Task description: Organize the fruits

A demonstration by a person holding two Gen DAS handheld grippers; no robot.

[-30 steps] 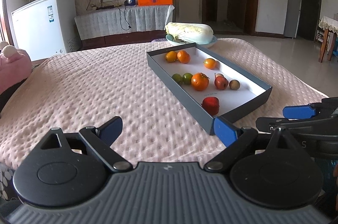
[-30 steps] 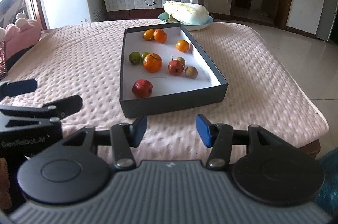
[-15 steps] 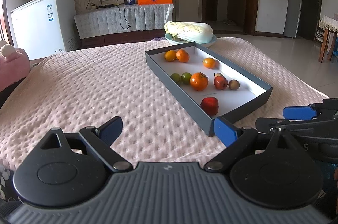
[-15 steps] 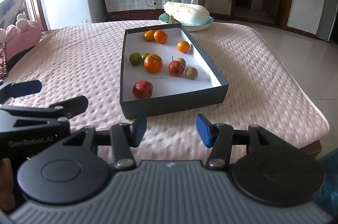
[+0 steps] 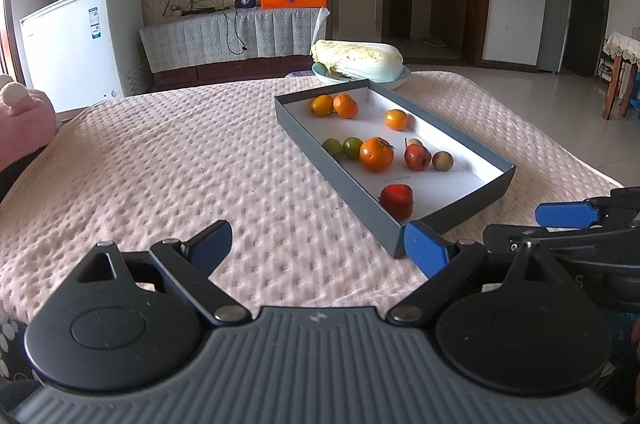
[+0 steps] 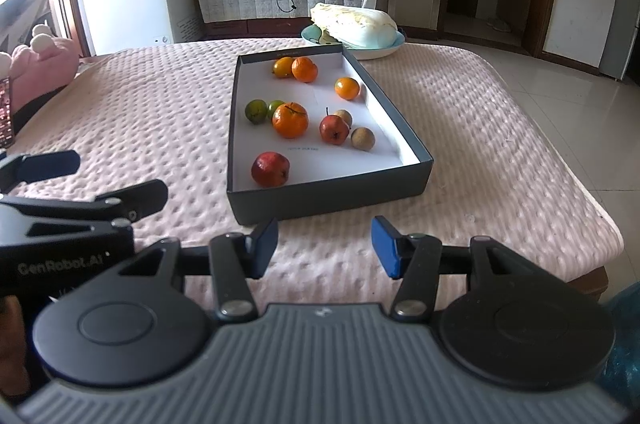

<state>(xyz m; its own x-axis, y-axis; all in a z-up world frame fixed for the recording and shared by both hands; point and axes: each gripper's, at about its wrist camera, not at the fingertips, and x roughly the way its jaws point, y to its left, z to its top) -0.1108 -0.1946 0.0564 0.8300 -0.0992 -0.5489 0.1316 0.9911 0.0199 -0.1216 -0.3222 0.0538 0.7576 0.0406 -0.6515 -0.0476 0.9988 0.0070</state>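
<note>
A dark grey box point(image 6: 332, 197) with a white floor lies on the pink bumpy cloth; it also shows in the left wrist view point(image 5: 352, 191). It holds several fruits: oranges point(image 6: 290, 120), green limes point(image 6: 256, 110), red apples point(image 6: 270, 169) and small brown fruits point(image 6: 363, 138). My right gripper point(image 6: 324, 248) is open and empty, just in front of the box's near wall. My left gripper point(image 5: 316, 244) is open wide and empty, left of the box's near corner. Each gripper shows at the edge of the other's view.
A pale bowl with a napa cabbage point(image 6: 354, 23) stands behind the box. A pink plush toy point(image 6: 44, 67) lies at the left edge. The cloth-covered surface ends at the right point(image 6: 592, 207), with tiled floor beyond. A white freezer point(image 5: 80, 43) stands at the back left.
Both grippers have drifted slightly; the left view shifted a little so the box sits marginally lower and nearer. Jaws stay open and no fruit has moved.
</note>
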